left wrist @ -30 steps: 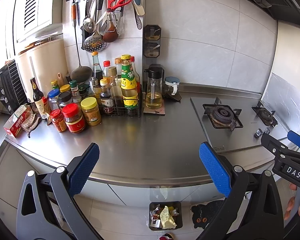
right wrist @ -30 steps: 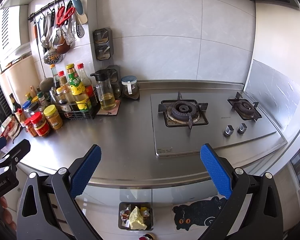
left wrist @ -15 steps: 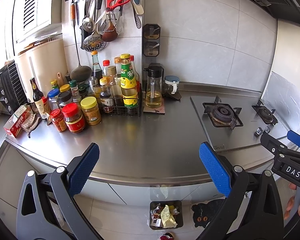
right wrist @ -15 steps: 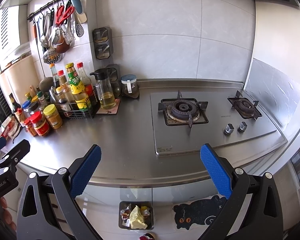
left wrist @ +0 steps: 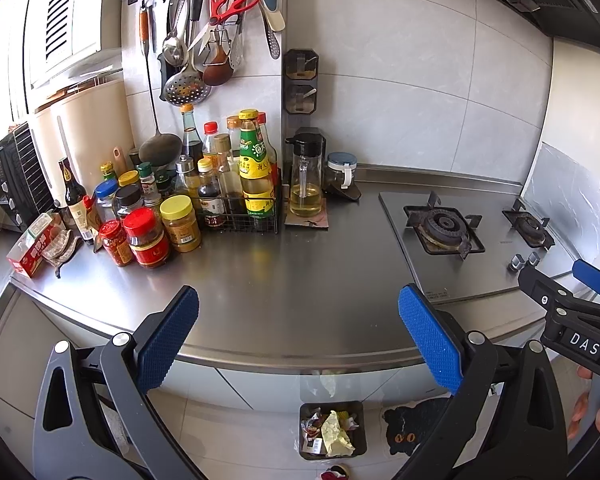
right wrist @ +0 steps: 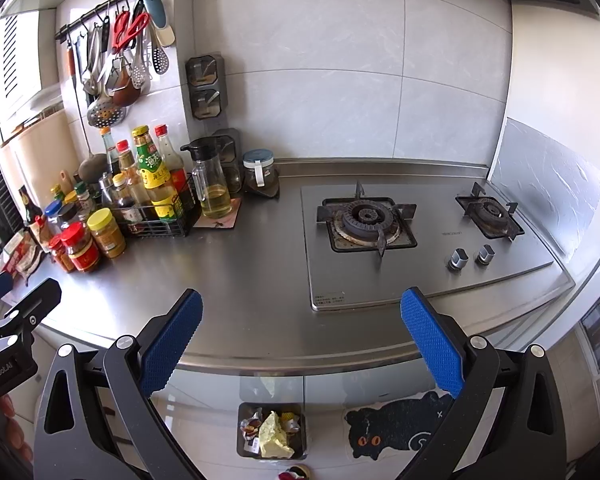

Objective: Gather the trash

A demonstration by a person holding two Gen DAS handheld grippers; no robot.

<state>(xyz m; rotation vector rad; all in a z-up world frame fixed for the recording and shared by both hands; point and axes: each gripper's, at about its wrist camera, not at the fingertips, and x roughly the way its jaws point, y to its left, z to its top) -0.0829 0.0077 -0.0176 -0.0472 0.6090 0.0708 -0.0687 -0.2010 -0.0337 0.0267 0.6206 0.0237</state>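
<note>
Trash sits in the bin, both grippers hang empty above the counter.

The dark square bin (right wrist: pixel 271 430) on the floor below the counter edge holds crumpled yellow paper (right wrist: pixel 275 436) and shiny wrappers, beside a black cat mat (right wrist: pixel 400 424). The steel counter (left wrist: pixel 284 280) looks bare of litter. Left gripper (left wrist: pixel 298 336) and right gripper (right wrist: pixel 300 336) are spread wide, gripping nothing. Risk, I'd say: reaching left for scraps could knock the crowded jars (left wrist: pixel 148 236).

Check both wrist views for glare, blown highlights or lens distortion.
Left wrist: window at upper left blown out, soft sheen on the steel countertop, strong fisheye bending. Right wrist: the same curvature, wall tiles evenly lit, overexposed patch at far left; both sharp.
</note>
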